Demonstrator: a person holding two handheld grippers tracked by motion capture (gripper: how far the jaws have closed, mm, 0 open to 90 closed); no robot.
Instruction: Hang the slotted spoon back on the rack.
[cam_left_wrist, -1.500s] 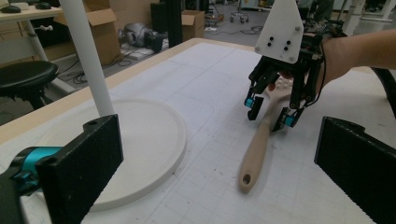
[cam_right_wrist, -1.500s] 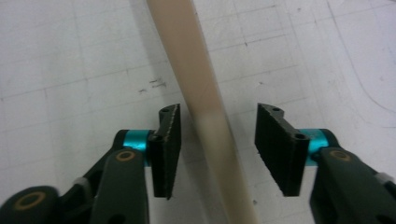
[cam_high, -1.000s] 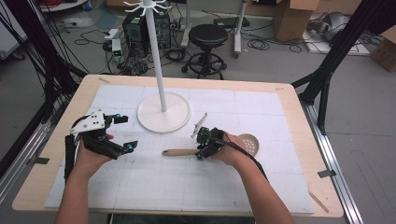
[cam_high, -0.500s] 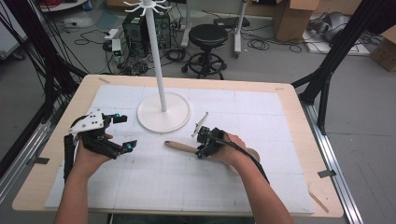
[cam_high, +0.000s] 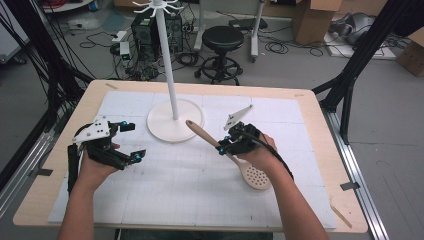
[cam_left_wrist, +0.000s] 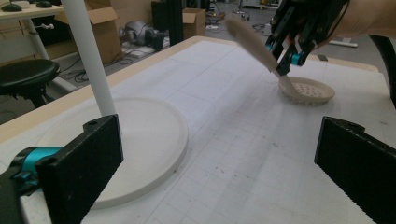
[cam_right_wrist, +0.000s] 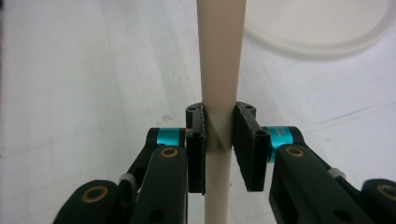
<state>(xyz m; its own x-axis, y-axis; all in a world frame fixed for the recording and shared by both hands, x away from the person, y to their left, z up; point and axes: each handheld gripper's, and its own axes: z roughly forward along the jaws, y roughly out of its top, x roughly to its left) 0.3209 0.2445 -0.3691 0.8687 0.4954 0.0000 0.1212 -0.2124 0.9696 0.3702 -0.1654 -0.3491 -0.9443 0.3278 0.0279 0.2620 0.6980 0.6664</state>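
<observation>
Change: since a second ago the right tool (cam_high: 226, 144) has closed its jaws on the spoon handle and lifted it, so the handle tip now rises off the counter toward 11 o'clock; the left tool (cam_high: 131, 141) has kept its place.
Spoon (cam_high: 227, 154): pale wood, smooth round tapering handle, flat oval bowl pierced with small holes; the bowl rests on the mat at 5 o'clock of the right tool.
Right tool state: clamped on the handle, ribbed black pads pressing both sides.
Left tool state: jaws wide, nothing between them.
Stand (cam_high: 175, 120): white, glossy thin pole on a flat round base, at 12 o'clock of the counter's middle.
Counter (cam_high: 310, 125): light wood edge, covered by a white gridded mat.
Right gripper view: pads (cam_right_wrist: 246, 144) biting the handle (cam_right_wrist: 219, 56) close up.
Left gripper view: spoon bowl (cam_left_wrist: 308, 91) touching the mat while the handle slopes up.
</observation>
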